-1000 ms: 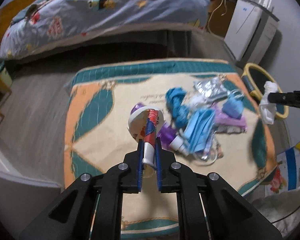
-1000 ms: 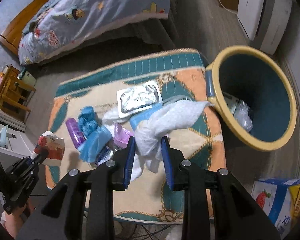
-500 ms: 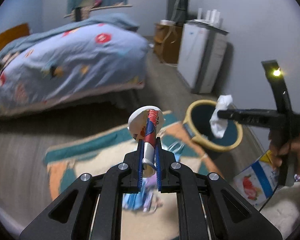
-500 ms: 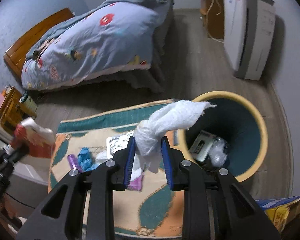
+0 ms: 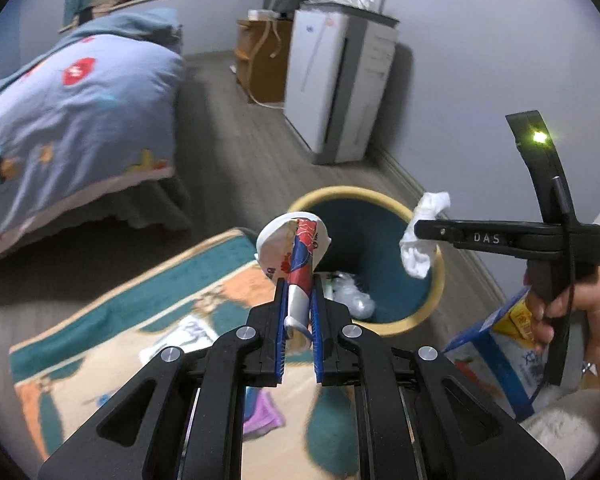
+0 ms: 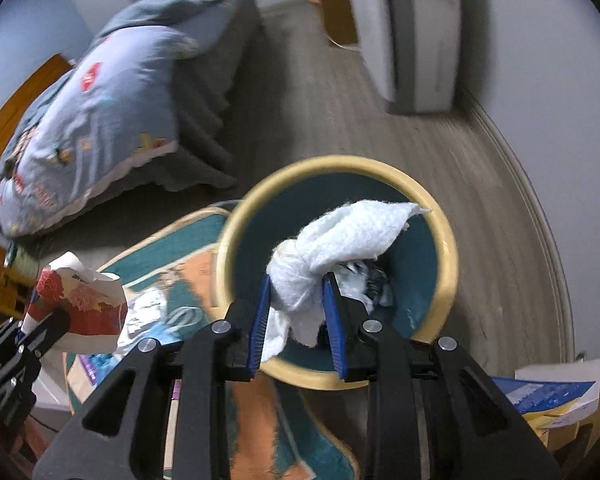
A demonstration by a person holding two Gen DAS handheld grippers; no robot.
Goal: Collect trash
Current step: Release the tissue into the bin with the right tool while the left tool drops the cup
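My left gripper (image 5: 299,284) is shut on a crushed red, white and blue paper cup (image 5: 296,248), held just short of the near rim of a round bin (image 5: 436,272) with a yellow rim and teal inside. My right gripper (image 6: 296,284) is shut on a crumpled white tissue (image 6: 340,240) and hangs over the bin (image 6: 236,216), which holds several pieces of trash. In the left wrist view the right gripper (image 5: 416,230) reaches in from the right with the tissue (image 5: 420,236). In the right wrist view the left gripper (image 6: 56,316) carries the cup (image 6: 80,300) at lower left.
The bin stands at the corner of a teal, orange and cream rug (image 5: 112,344) that still carries several scraps of trash (image 5: 260,420). A bed (image 5: 68,92) fills the left. A white appliance (image 5: 340,80) stands by the wall. Snack bags (image 5: 496,352) lie at right.
Both grippers swung right from over the rug toward the bin, each keeping its load. The right gripper now hangs above the bin mouth; the left has come up to its rim.
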